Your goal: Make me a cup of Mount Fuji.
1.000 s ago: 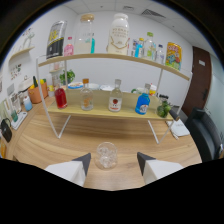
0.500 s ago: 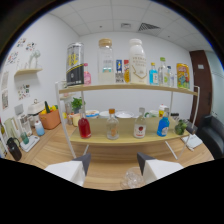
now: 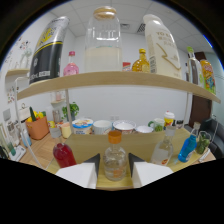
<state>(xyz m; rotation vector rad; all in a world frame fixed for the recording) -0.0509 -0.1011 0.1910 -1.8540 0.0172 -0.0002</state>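
One view only is available, the camera riding on the gripper (image 3: 113,167), and it looks along both fingers at a two-tier wooden shelf (image 3: 115,80). Standing between the fingers on the lower board is a small clear bottle with an orange cap (image 3: 114,159); a narrow gap appears on each side of it, so the tongs are judged spread apart around the bottle and not pressing on it, the bottle resting on its own base. Which ingredient the drink needs cannot be confirmed from the label, which is unreadable; the bottle between the fingers is taken to be the item sought. To one side of it sits a red-filled bottle (image 3: 64,154), to the other a clear bottle (image 3: 162,150) and a blue bottle (image 3: 188,147), all near enough to be knocked. Behind stand several white bowls (image 3: 123,126). On the upper board stand a large jar with a pale lid (image 3: 102,42), a dark pouch (image 3: 47,50) and a white carton (image 3: 161,45). Handling assessment: the bottle looks like glass or hard plastic, rigid, smooth and likely slippery, moderately heavy if full, and breakable if dropped. Recommended hold is across the widest part of the body below the shoulder, squarely, with firm even pressure; the cap and neck appear too narrow and high for a secure grip.
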